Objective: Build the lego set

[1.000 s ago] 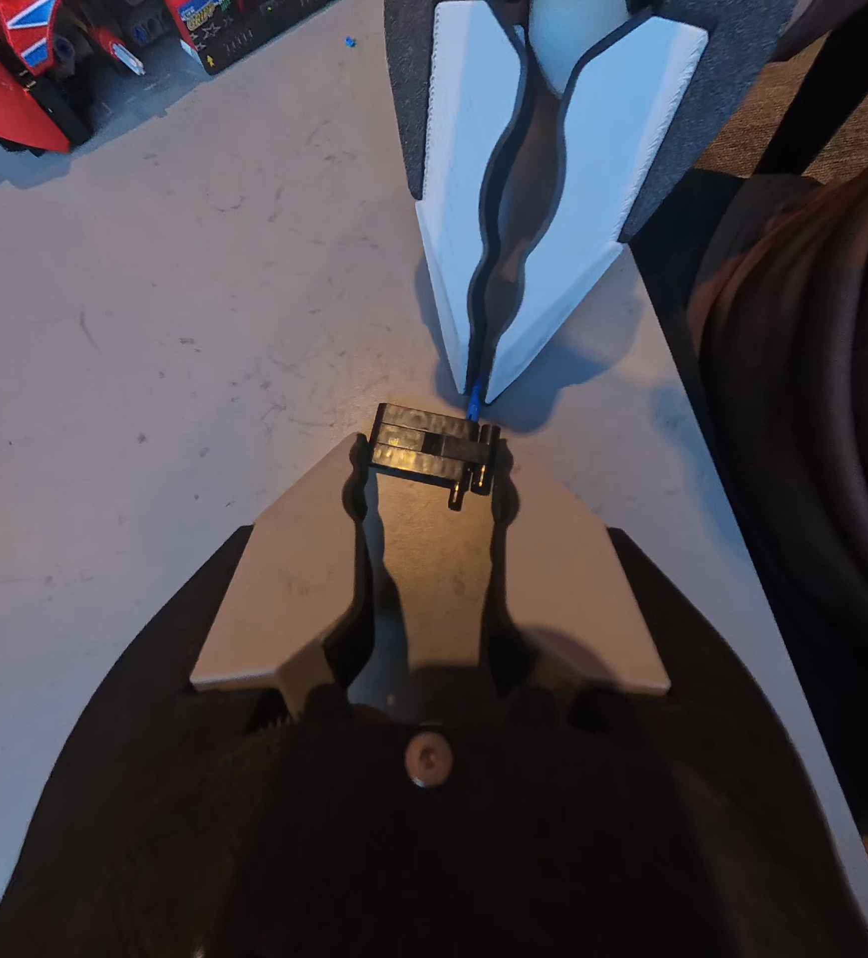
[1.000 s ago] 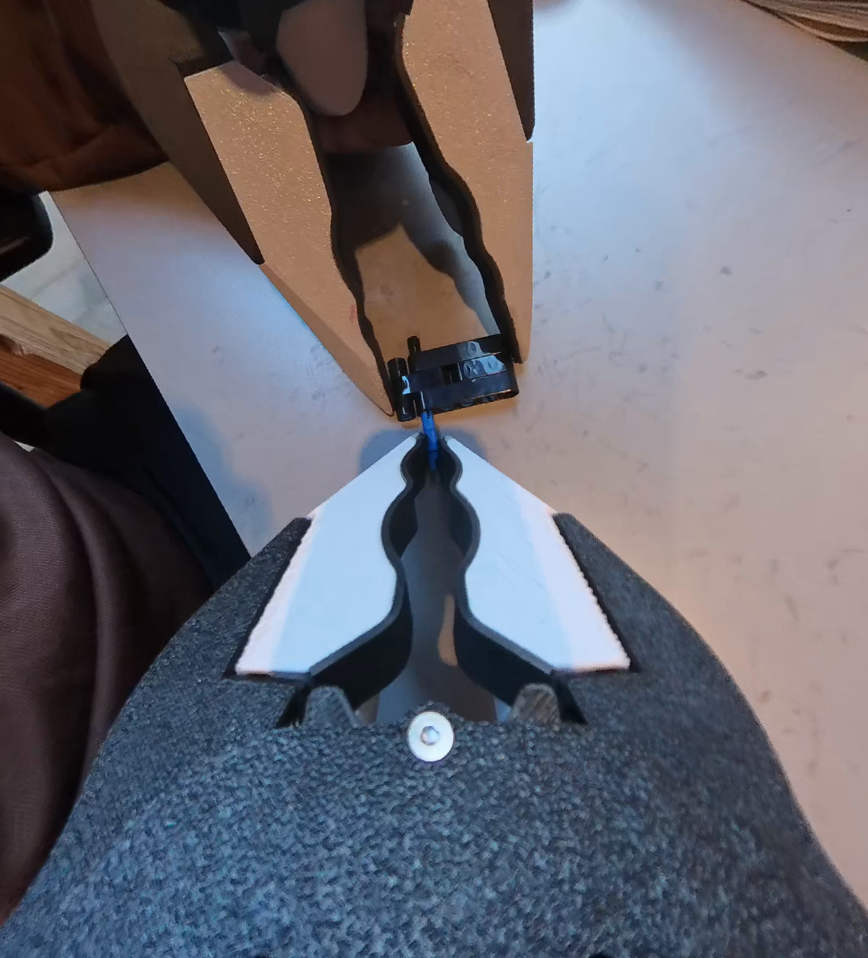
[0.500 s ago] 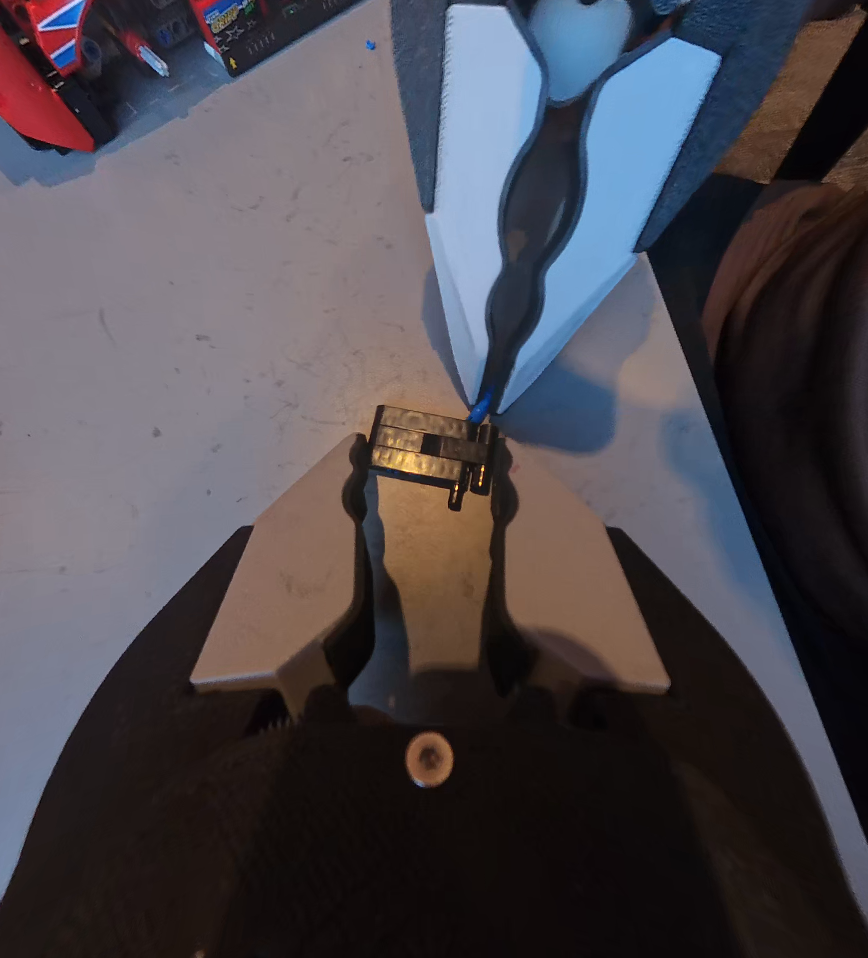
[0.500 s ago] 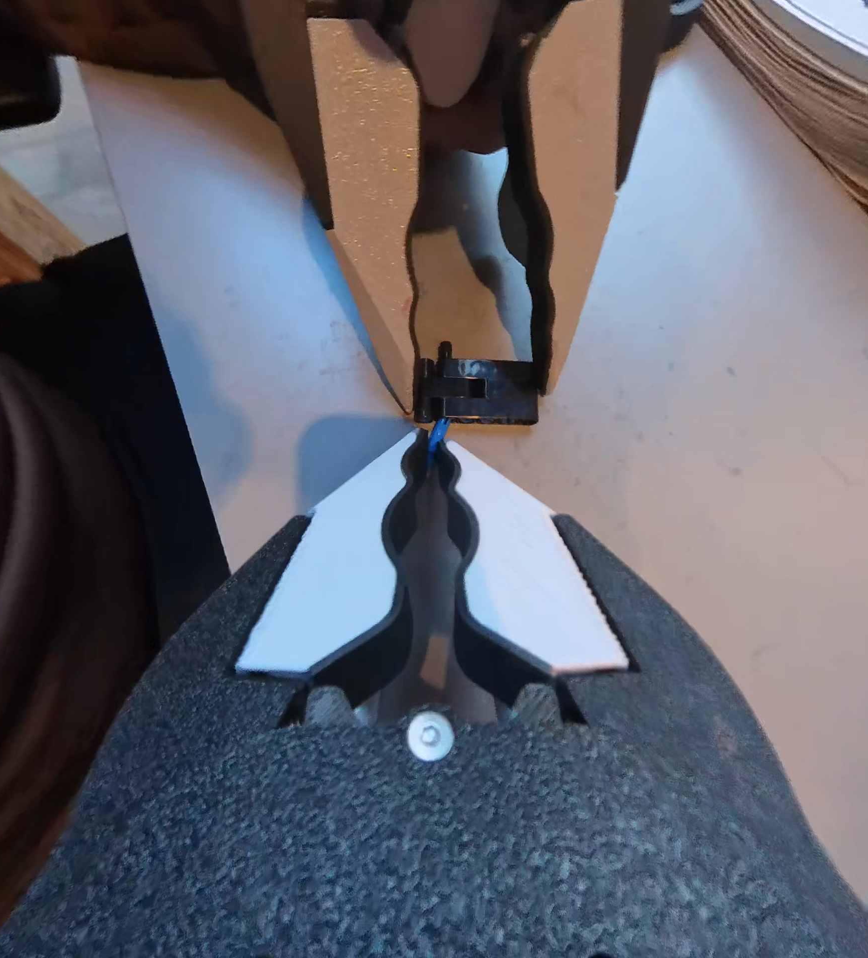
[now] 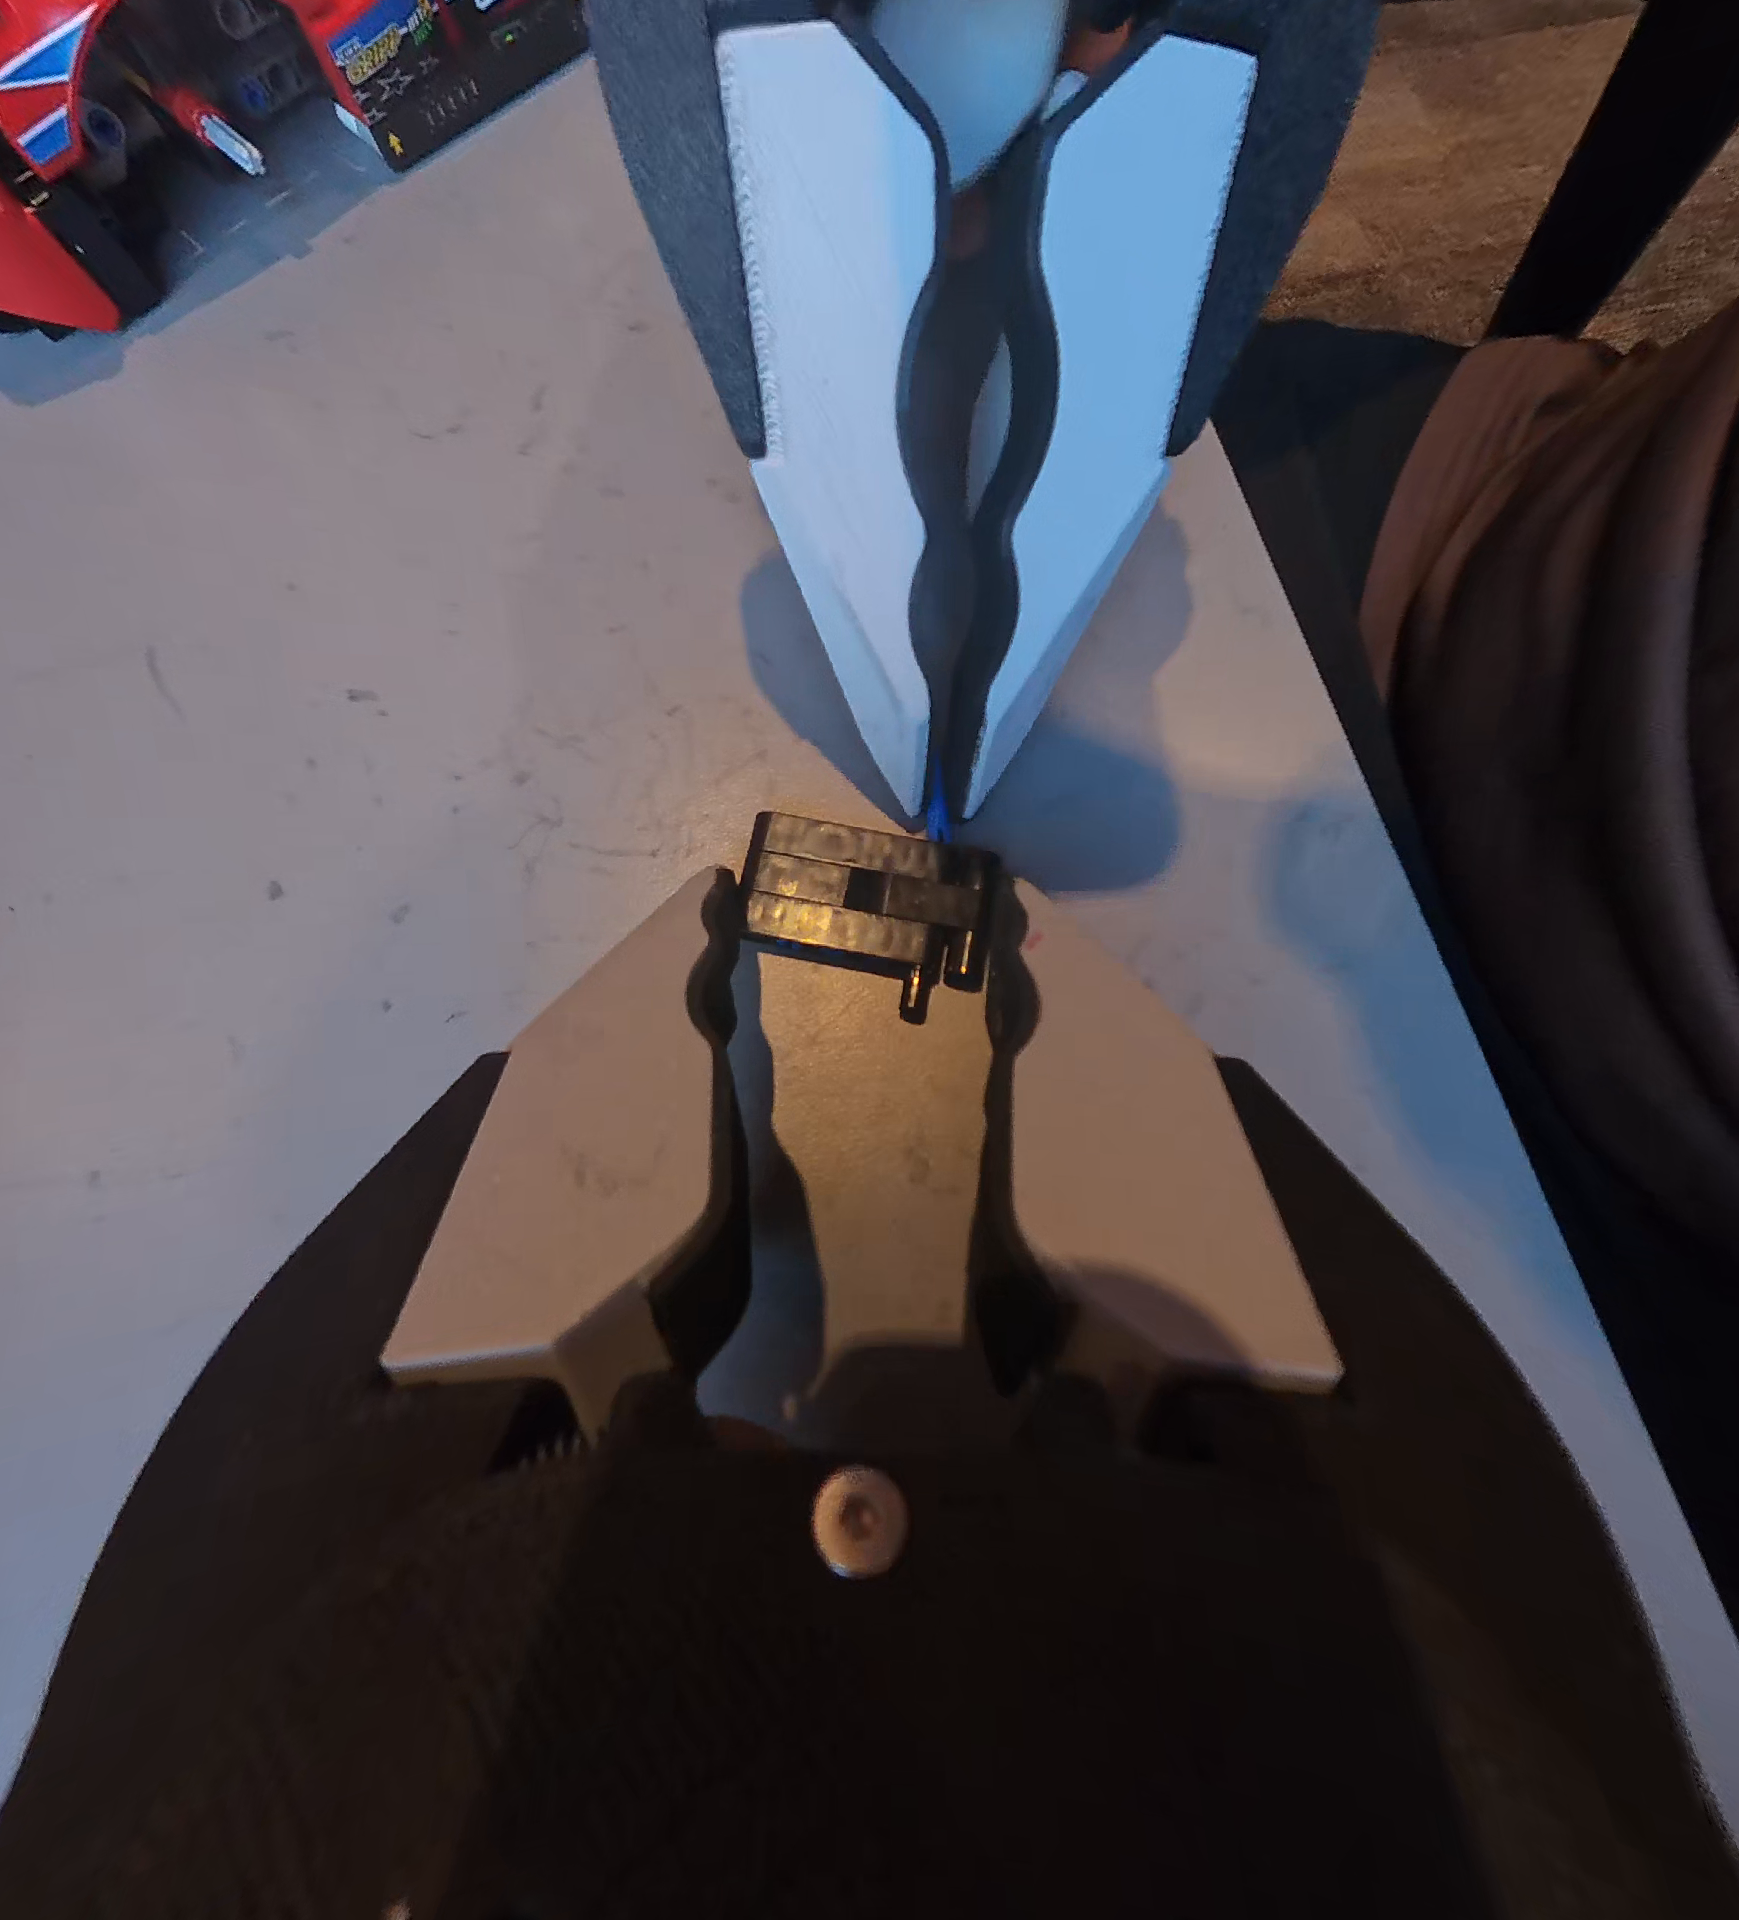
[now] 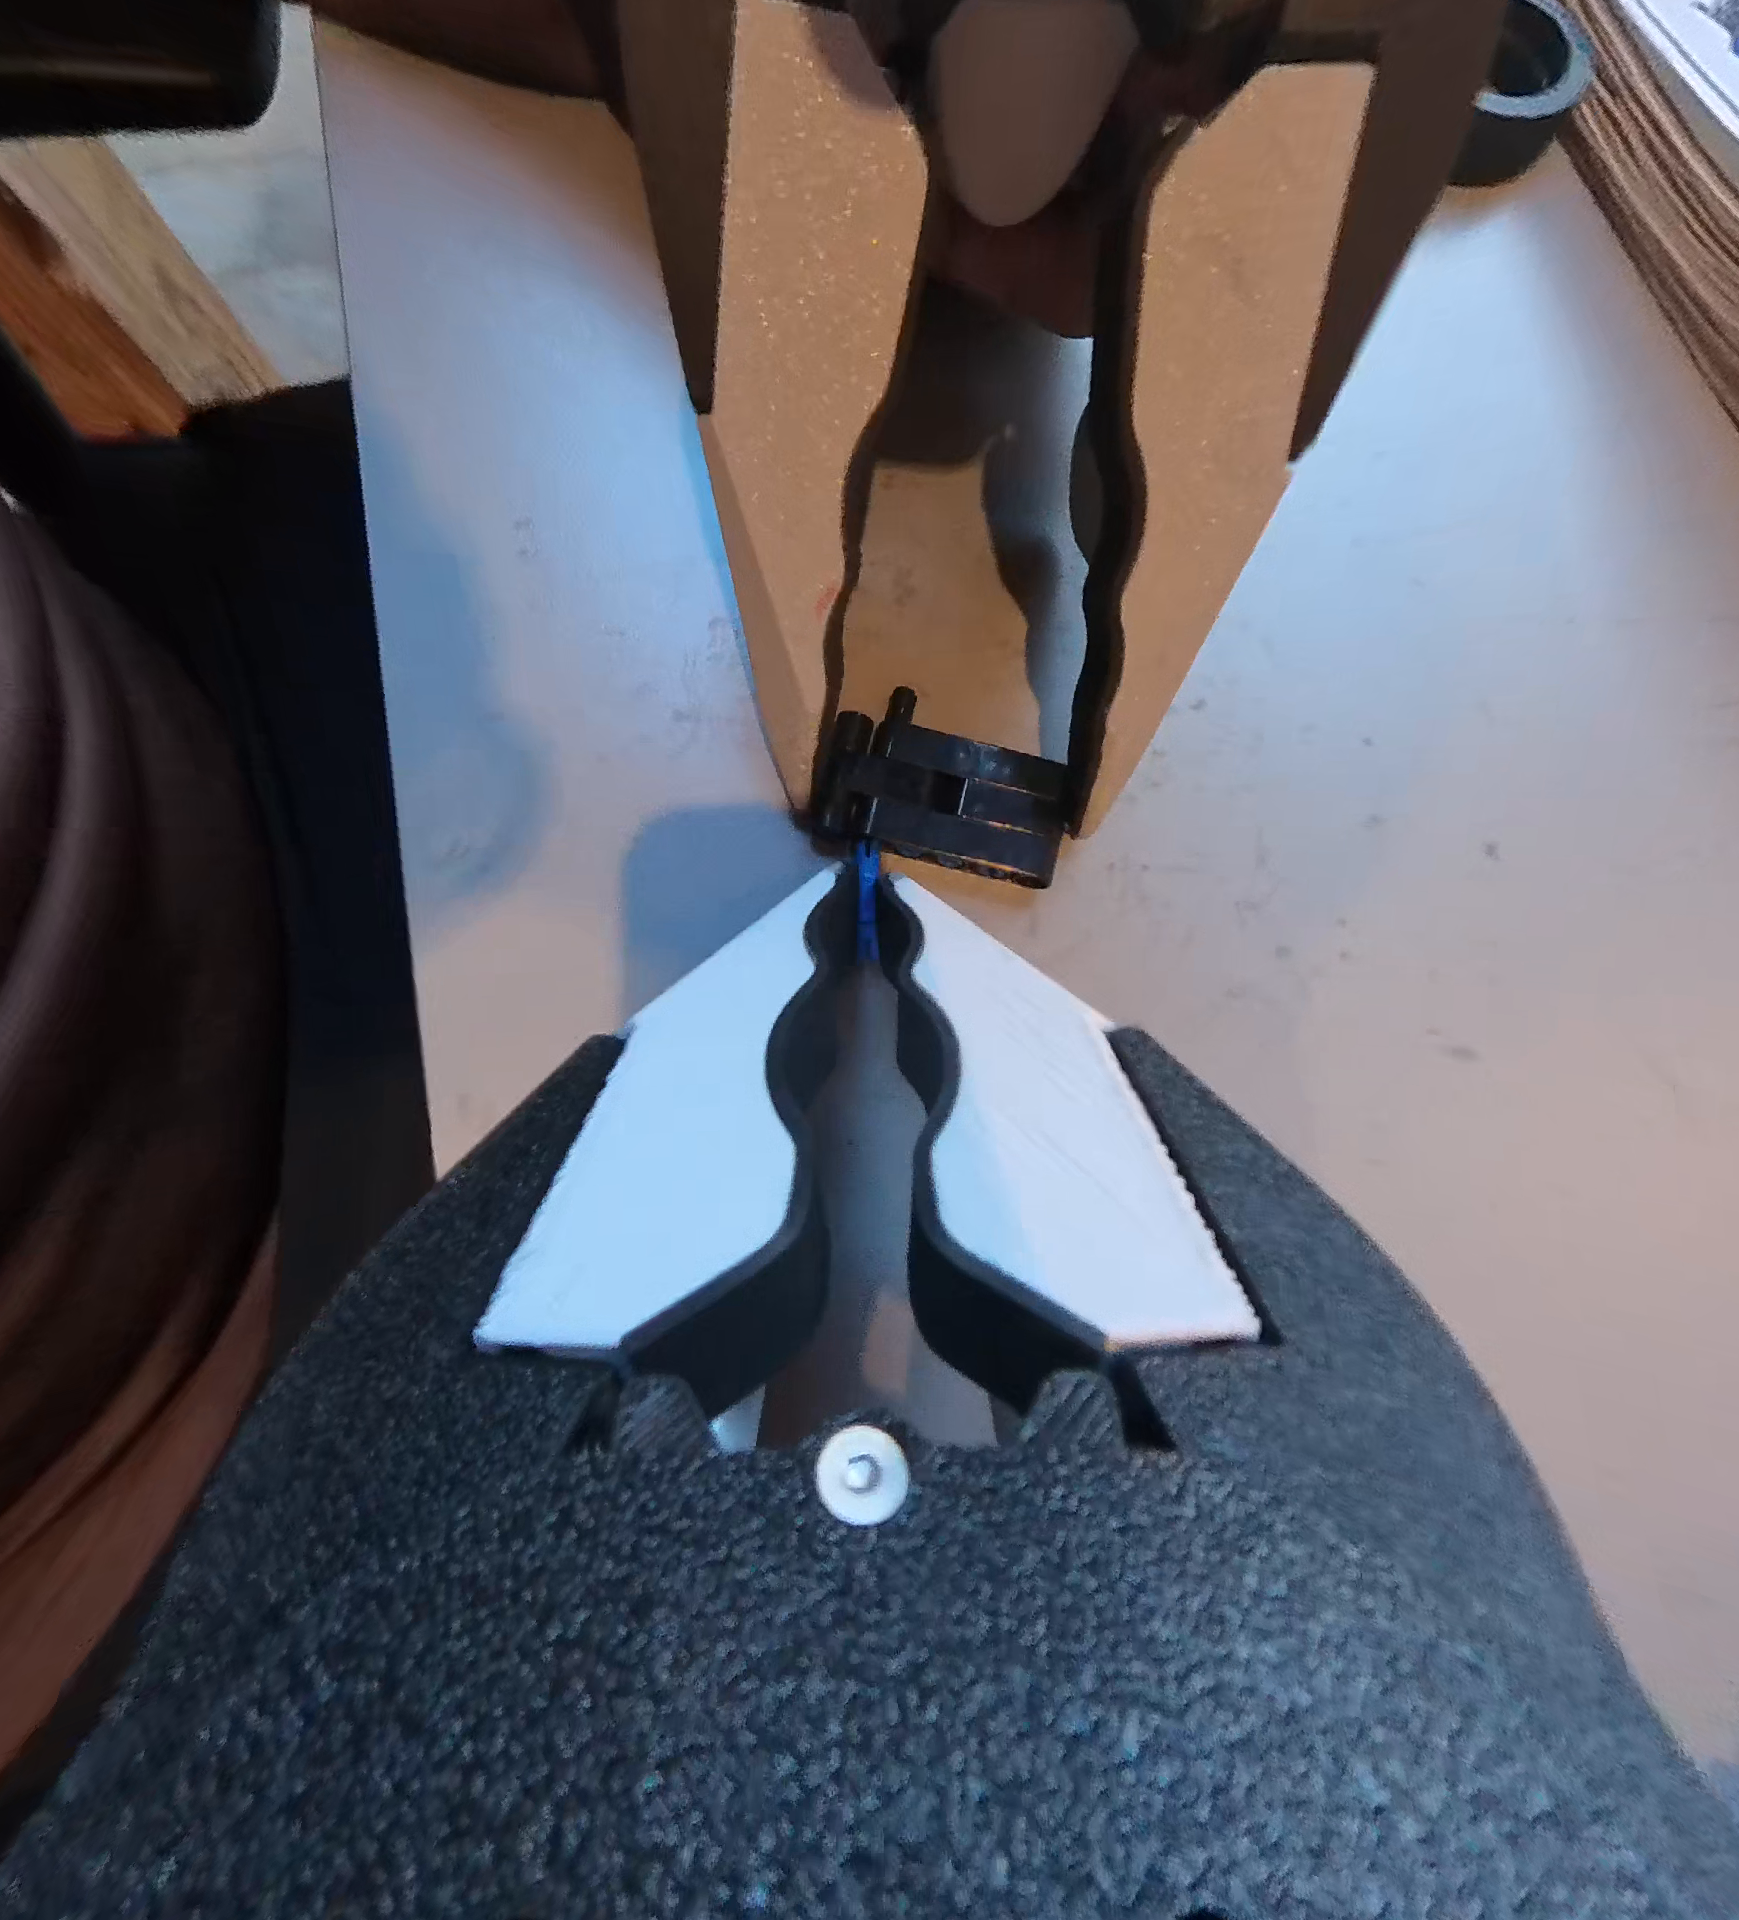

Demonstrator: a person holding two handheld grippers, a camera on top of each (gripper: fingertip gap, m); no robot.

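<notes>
The black lego assembly [image 5: 870, 902] is clamped across the tips of the left gripper [image 5: 863, 914], above the table [image 5: 325, 727]. A thin blue pin [image 6: 866, 902] is pinched in the closed tips of the right gripper [image 6: 863, 883], its free end touching the assembly's hinge end. The pin should be kept square to its hole and pressed straight, the assembly held steady. Printed panels are visible on the red lego model [image 5: 23, 177] beyond the left fingers; their wording is not given.

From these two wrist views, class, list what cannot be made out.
- Left wrist view: whether the thin blue pin has entered the black brick assembly; the white claw tips hide it.
- Right wrist view: pin's depth, too small.
- Left wrist view: red model, cut off by the edge.
</notes>
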